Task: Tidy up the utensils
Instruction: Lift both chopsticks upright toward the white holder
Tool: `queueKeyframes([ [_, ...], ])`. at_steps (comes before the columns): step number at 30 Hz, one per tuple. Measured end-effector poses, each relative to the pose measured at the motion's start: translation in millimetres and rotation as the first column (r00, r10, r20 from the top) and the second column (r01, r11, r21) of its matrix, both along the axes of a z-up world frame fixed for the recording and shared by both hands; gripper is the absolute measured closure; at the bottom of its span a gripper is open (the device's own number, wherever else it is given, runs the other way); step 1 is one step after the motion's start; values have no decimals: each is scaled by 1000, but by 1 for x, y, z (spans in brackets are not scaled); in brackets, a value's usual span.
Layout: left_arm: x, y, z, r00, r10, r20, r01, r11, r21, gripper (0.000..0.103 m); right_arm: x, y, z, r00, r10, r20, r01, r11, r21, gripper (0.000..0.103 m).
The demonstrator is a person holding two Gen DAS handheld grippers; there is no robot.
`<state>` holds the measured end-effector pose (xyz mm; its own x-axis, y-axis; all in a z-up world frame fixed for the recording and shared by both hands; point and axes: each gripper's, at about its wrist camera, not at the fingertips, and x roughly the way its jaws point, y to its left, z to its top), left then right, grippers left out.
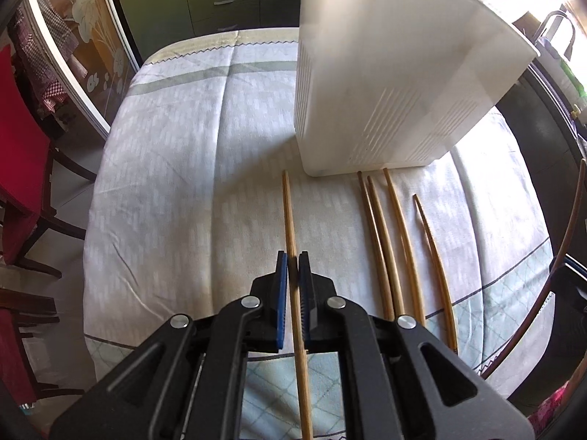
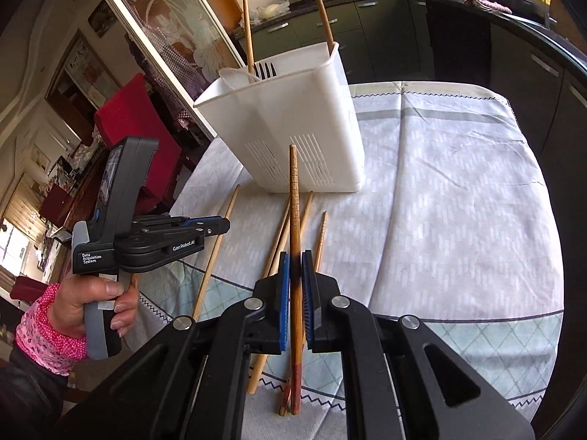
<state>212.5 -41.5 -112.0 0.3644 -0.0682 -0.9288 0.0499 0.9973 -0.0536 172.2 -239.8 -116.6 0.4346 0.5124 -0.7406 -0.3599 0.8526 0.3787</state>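
A white slotted utensil holder [image 1: 396, 73] [image 2: 293, 124] stands on the table and holds two chopsticks [image 2: 248, 29], a fork [image 2: 265, 69] and a white utensil. My left gripper [image 1: 292, 258] is shut on a light chopstick [image 1: 290, 216] that lies along the cloth toward the holder; this gripper also shows in the right wrist view [image 2: 220, 225]. My right gripper [image 2: 295, 256] is shut on a darker chopstick [image 2: 294, 201] and holds it raised, tip toward the holder. Several loose chopsticks [image 1: 400, 242] [image 2: 282, 234] lie on the cloth.
The table has a pale patterned tablecloth [image 1: 183, 168] [image 2: 458, 201]. Red chairs [image 1: 18, 154] stand at the left. Dark kitchen cabinets [image 2: 458, 36] and a counter with pots stand behind the table. A glass sliding door [image 2: 165, 36] is at the left.
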Motion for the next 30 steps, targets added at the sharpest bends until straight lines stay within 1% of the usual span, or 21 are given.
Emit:
queueKeyframes([
  [8,-24,1,43,994,-33,103,34,999,-15,97,-23,-37,22,998,-37,51,35,999,41,96],
  [13,-52,1,77,980,-57,189,62,998,-19,97,-36,-47,35,995,-46,89,42,998,54,95],
  [17,-75,-1,102,965,-79,252,84,996,-10,97,-42,-46,41,993,-43,112,38,998,53,95],
  [21,-91,0,116,954,-92,284,99,995,-10,98,-45,-43,44,992,-39,121,33,998,49,96],
  [25,-102,2,131,943,-97,319,107,994,-12,98,-47,-42,50,990,-33,135,27,999,47,96],
  [30,-108,4,148,928,-100,358,115,993,-19,98,-52,-39,66,986,-22,168,15,999,43,95],
])
